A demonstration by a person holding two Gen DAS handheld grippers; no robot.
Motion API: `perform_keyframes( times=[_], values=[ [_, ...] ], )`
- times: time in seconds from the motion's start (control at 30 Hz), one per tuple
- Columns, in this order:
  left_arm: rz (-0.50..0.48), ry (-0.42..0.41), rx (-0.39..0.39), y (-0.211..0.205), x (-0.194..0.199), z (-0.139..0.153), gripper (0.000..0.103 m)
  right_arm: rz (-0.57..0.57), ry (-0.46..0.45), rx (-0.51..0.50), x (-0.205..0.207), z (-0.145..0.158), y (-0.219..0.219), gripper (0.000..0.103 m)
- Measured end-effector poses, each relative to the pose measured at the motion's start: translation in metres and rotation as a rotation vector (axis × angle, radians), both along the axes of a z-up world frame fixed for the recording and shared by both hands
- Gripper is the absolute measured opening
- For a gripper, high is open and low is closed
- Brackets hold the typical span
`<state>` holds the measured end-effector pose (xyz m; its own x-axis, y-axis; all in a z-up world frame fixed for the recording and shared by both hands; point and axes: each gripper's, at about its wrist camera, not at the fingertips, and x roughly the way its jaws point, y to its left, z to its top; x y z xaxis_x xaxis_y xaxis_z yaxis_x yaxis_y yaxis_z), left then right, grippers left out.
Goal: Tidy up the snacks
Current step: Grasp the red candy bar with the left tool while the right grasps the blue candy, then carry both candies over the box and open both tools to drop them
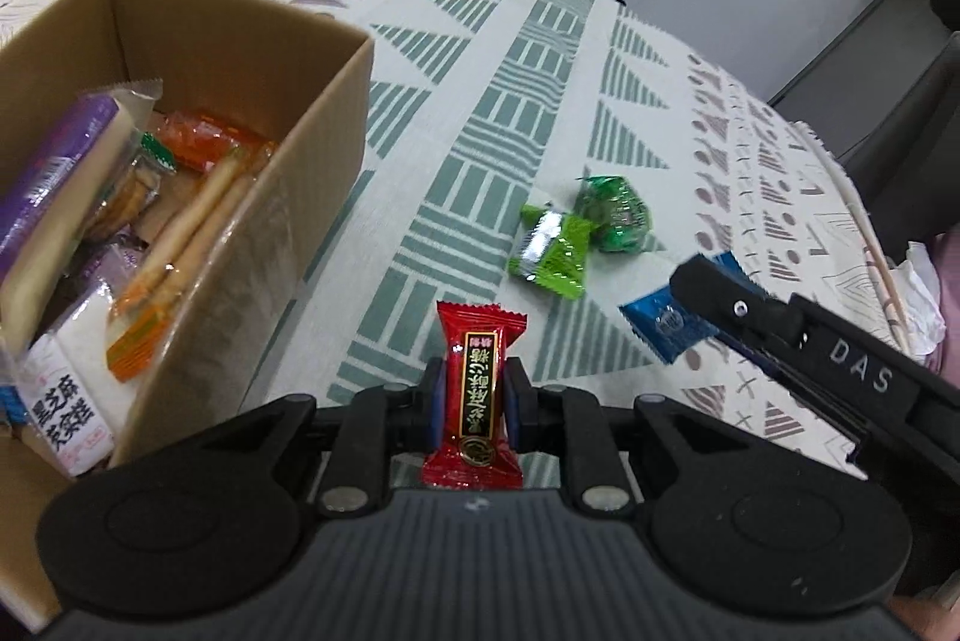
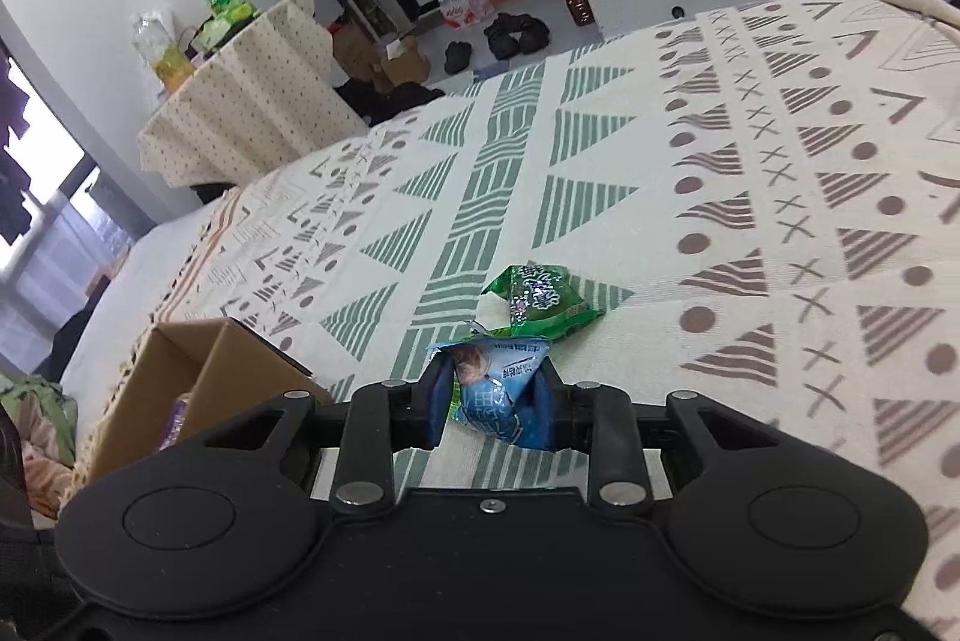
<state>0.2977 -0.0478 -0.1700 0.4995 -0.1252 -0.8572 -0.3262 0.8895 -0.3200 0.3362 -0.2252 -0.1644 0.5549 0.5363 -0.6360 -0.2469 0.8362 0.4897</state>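
Note:
My left gripper [image 1: 474,404] is shut on a red candy packet [image 1: 477,389], held upright just right of the open cardboard box [image 1: 288,113], which holds several wrapped snacks [image 1: 150,221]. My right gripper [image 2: 495,398] is shut on a blue snack packet [image 2: 498,389]; it also shows in the left wrist view [image 1: 666,323] under the right gripper's fingers [image 1: 720,293]. A light green packet [image 1: 552,251] and a dark green packet [image 1: 615,212] lie on the patterned cloth. The dark green packet shows just beyond my right gripper [image 2: 540,302].
The patterned tablecloth [image 1: 510,71] covers the table. The box also shows at the lower left of the right wrist view [image 2: 198,371]. A side table with bottles [image 2: 240,101] stands beyond the table's far edge. Shoes lie on the floor [image 2: 516,32].

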Motion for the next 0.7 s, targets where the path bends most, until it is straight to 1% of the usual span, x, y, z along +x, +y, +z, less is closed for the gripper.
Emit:
perform_keyframes(
  times=[0.3, 0.5, 0.7],
  values=[
    [-0.010, -0.085, -0.005, -0.004, -0.019, 0.034, 0.018, -0.057, -0.024, 0.047, -0.019, 0.023, -0.018, 0.028],
    [-0.001, -0.124, -0.006, 0.007, -0.029, 0.053, 0.018, -0.071, -0.048, 0.065, -0.031, 0.034, -0.014, 0.028],
    [0.005, -0.157, 0.015, 0.021, -0.039, 0.072, 0.018, -0.075, -0.089, 0.094, -0.044, 0.049, -0.006, 0.028]
  ],
)
